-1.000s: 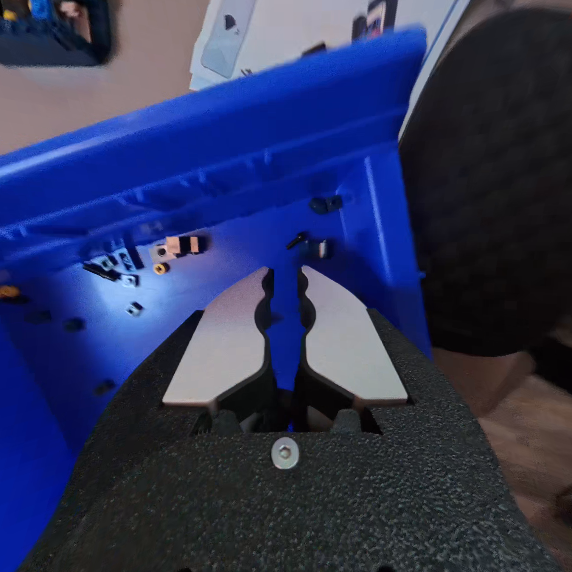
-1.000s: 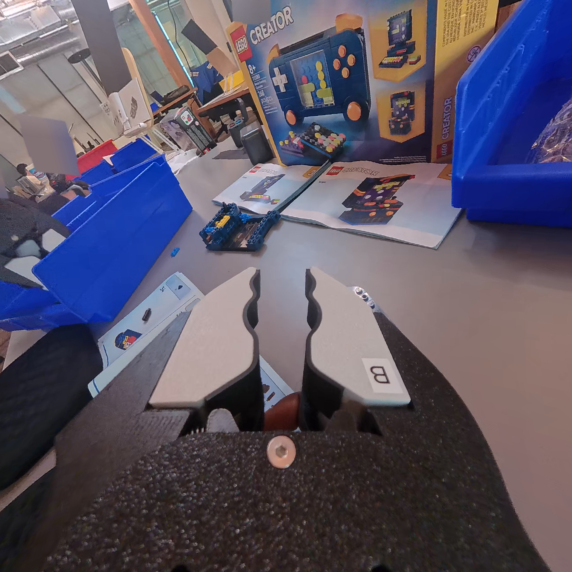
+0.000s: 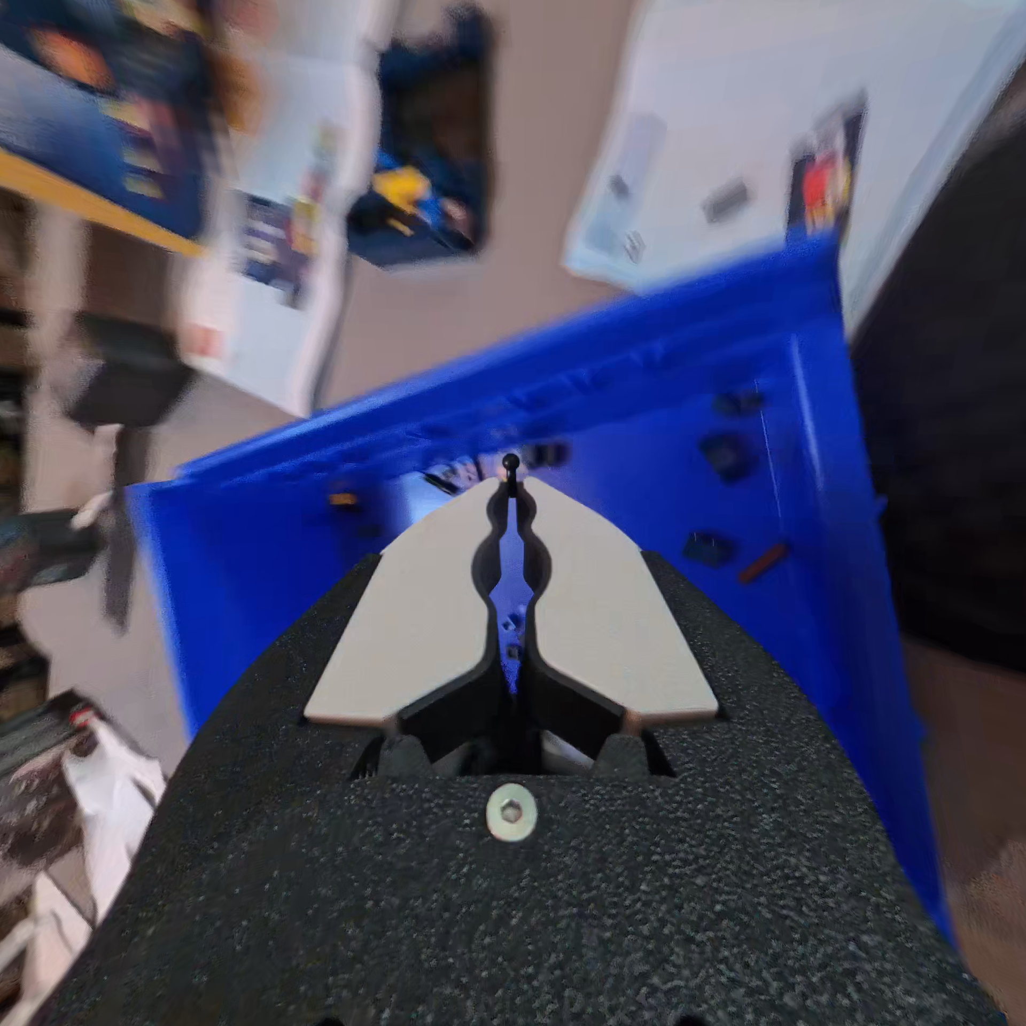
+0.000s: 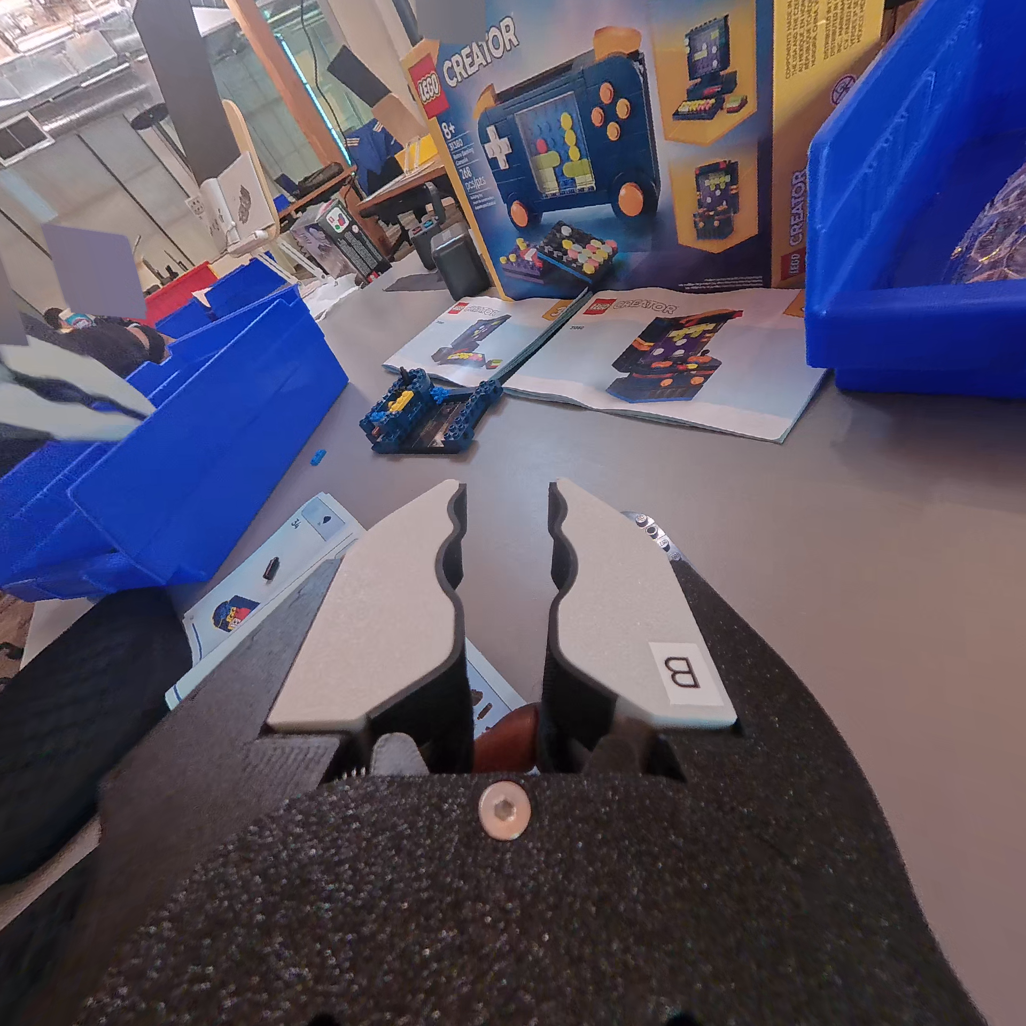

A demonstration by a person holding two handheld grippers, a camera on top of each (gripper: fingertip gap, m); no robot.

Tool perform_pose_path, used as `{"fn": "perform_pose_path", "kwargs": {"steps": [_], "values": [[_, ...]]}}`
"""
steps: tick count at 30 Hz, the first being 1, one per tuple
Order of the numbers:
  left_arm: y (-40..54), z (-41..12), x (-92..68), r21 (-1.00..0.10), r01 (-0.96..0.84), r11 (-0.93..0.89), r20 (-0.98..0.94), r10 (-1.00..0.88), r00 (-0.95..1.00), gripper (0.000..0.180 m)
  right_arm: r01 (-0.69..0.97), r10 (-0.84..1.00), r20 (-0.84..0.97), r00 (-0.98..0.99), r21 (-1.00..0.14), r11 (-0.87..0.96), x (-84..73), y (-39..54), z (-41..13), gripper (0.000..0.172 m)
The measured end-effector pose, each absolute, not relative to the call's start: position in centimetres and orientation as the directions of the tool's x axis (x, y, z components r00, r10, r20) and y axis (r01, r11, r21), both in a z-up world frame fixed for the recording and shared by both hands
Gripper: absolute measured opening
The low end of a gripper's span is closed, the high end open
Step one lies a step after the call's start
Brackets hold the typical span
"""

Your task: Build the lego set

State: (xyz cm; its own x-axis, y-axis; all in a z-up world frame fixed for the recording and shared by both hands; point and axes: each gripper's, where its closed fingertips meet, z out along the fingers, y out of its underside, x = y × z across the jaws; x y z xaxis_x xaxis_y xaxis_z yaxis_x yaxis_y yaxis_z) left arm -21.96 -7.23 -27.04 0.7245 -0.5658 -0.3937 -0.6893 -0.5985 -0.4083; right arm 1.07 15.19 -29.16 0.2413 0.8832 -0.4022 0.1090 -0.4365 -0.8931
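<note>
Left gripper (image 3: 511, 482): fingertips pinched together on a small black piece with a ball-shaped end (image 3: 510, 463); the ball sticks out just past the tips and the thin stem runs down between the pads, which press on it from both sides. The gripper sits over the open blue bin (image 3: 638, 355), whose floor shows scattered small parts, among them a dark brick (image 3: 708, 547), a reddish-brown bar (image 3: 765, 562) and an orange bit (image 3: 342, 498); most of this view is motion-blurred, so finer detail cannot be told. Beyond the bin's rim, blurred on the grey table (image 4: 777, 555), lie a white instruction sheet (image 3: 694, 166) and a dark blue brick build (image 3: 422, 183). Right gripper (image 4: 507, 488): fingers stand apart with bare table between the pads, nothing in its grasp. It rests low over the table; a grey studded plate (image 4: 655, 536) lies just beside its right finger, partly hidden. To its left lies an instruction sheet (image 4: 311, 538) with a small black piece (image 4: 270, 567) on it, next to a blue bin (image 4: 194, 444). Ahead on the table sits the partly built dark blue model (image 4: 427, 413), a tiny blue piece (image 4: 317, 456) near it, then open booklets (image 4: 638, 355) and the upright toy box (image 4: 610, 139). A second blue bin (image 4: 916, 250) stands at far right.
</note>
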Motion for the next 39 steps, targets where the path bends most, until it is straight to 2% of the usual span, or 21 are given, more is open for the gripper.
{"fn": "perform_pose_path", "kwargs": {"steps": [3,5,9,11,21,24,27,30,32,35,37,39], "values": [[-5.9,-20.6,-17.6,-0.656,-0.608,-0.448,-0.447,-0.418,0.791,0.002,0.097,0.877,-0.418,0.238,-0.888,-0.449,1.1,15.3,-29.1,0.028],[-5.3,-19.4,-13.7,-0.717,-0.588,-0.376,-0.429,-0.427,0.796,0.002,0.071,0.868,-0.438,0.234,-0.883,-0.464,1.3,15.5,-28.8,0.028],[-3.7,-22.7,-7.9,-0.757,-0.476,-0.447,-0.23,-0.5,0.835,0.002,0.018,0.85,-0.479,0.219,-0.869,-0.495,1.6,15.8,-28.1,0.027],[-3.2,-24.7,-6.5,-0.737,-0.449,-0.505,-0.166,-0.509,0.845,0.002,0.007,0.848,-0.481,0.221,-0.869,-0.494,1.8,15.9,-27.9,0.027],[-1.3,-26.1,-6.8,-0.757,-0.367,-0.54,-0.162,-0.39,0.907,0.023,0.001,0.859,-0.468,0.207,-0.878,-0.478,1.8,15.5,-27.1,0.027],[-0.2,-23.1,-6.7,-0.88,-0.304,-0.364,-0.179,-0.339,0.924,0.027,-0.02,0.855,-0.474,0.212,-0.877,-0.481,2.0,15.8,-27.0,0.027],[0.1,-18.4,-4.5,-0.991,-0.13,-0.023,-0.113,-0.369,0.923,0.028,-0.056,0.848,-0.491,0.2,-0.87,-0.49,2.1,15.9,-26.6,0.027],[-0.2,-14.8,-4.1,-0.945,0.161,0.284,0.047,-0.37,0.928,0.024,-0.109,0.84,-0.513,0.173,-0.858,-0.502,2.2,16.0,-26.0,0.027],[0.3,-14.5,-4.8,-0.899,0.242,0.366,0.106,-0.356,0.929,0.021,-0.134,0.834,-0.529,0.157,-0.848,-0.513,2.3,16.1,-25.8,0.027],[2.3,-15.6,-3.0,-0.927,0.208,0.312,0.056,-0.432,0.9,0.022,-0.169,0.813,-0.573,0.104,-0.815,-0.554,2.3,16.0,-25.3,0.03],[3.8,-17.8,-0.3,-0.968,0.102,0.23,-0.04,-0.542,0.84,0.022,-0.2,0.782,-0.621,0.052,-0.773,-0.601,2.4,15.9,-25.0,0.031],[5.3,-20.8,0.6,-0.98,-0.029,0.198,-0.136,-0.553,0.822,0.02,-0.217,0.746,-0.666,0.01,-0.73,-0.648,2.6,16.1,-24.8,0.034]]}}
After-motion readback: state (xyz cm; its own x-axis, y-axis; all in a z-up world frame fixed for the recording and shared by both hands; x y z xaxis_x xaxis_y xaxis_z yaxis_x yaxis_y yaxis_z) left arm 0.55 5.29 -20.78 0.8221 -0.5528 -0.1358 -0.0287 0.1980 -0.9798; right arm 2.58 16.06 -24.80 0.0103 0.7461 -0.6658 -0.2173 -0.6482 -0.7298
